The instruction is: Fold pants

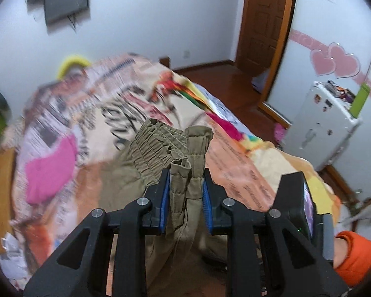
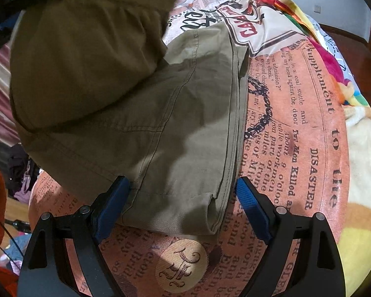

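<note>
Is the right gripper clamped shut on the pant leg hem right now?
No, the right gripper stands wide open, its blue pads on either side of the pants hem.

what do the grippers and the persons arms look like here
Both the left gripper and the right gripper have black angular plastic frames with triangular cutouts, round silver pins at the joints, and ribbed blue pads on the fingers. The person wears an orange sleeve.

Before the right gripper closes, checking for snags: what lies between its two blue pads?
Only the pants' hem end on the printed bedspread, spanning the right gripper's gap; right wrist view.
</note>
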Available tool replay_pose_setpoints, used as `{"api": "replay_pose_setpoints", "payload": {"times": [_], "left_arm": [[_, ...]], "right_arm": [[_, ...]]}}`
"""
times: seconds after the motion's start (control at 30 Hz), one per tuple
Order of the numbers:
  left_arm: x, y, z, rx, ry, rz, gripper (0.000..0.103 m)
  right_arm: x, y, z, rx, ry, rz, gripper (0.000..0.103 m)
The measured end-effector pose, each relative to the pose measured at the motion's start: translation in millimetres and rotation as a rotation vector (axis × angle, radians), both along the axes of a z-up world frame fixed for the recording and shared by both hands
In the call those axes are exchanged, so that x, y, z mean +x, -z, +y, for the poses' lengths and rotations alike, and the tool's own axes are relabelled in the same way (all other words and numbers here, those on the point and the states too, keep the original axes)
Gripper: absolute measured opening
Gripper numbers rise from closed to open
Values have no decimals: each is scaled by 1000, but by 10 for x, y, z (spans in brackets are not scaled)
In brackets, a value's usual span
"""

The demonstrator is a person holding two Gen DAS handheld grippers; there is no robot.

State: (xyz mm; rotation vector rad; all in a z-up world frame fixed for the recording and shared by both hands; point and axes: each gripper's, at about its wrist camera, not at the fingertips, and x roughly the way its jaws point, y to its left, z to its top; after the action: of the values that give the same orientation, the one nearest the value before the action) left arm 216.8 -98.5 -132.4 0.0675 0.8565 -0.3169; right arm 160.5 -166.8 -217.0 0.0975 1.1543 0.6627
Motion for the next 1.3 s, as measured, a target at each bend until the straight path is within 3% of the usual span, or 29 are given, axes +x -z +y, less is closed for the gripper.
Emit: {"api": "replay_pose_setpoints", "payload": {"times": [0.2, 0.27, 0.33, 0.4, 0.53, 0.6, 0.7, 0.8, 1.03, 1.3], "left_arm": [[34, 172, -75, -44, 61, 97, 26], [24, 192, -116, -33, 74, 113, 32], [5, 186, -133, -36, 84, 126, 52], [-1, 130, -94, -38, 66, 104, 62], [12, 19, 46, -41, 26, 61, 76], [63, -12, 151, -25, -17, 41, 79], [202, -17, 345, 27, -95, 11, 84], [405, 43, 541, 94, -149, -1, 98], [945, 442, 928, 282, -209, 102, 99], [1481, 1016, 1027, 290, -208, 256, 99]], "right_arm": [[-2, 1, 2, 1, 2, -1, 87], [1, -1, -2, 1, 3, -2, 87], [-1, 1, -2, 0, 2, -3, 87], [2, 2, -5, -1, 4, -3, 87], [7, 10, -16, -4, 12, -7, 87], [4, 11, -20, 1, 17, -8, 87], [7, 9, -24, 1, 18, -8, 87], [10, 9, -27, 2, 18, -7, 87], [10, 15, -30, 4, 23, -11, 87], [1, 13, -53, 9, 32, -12, 87]]}}
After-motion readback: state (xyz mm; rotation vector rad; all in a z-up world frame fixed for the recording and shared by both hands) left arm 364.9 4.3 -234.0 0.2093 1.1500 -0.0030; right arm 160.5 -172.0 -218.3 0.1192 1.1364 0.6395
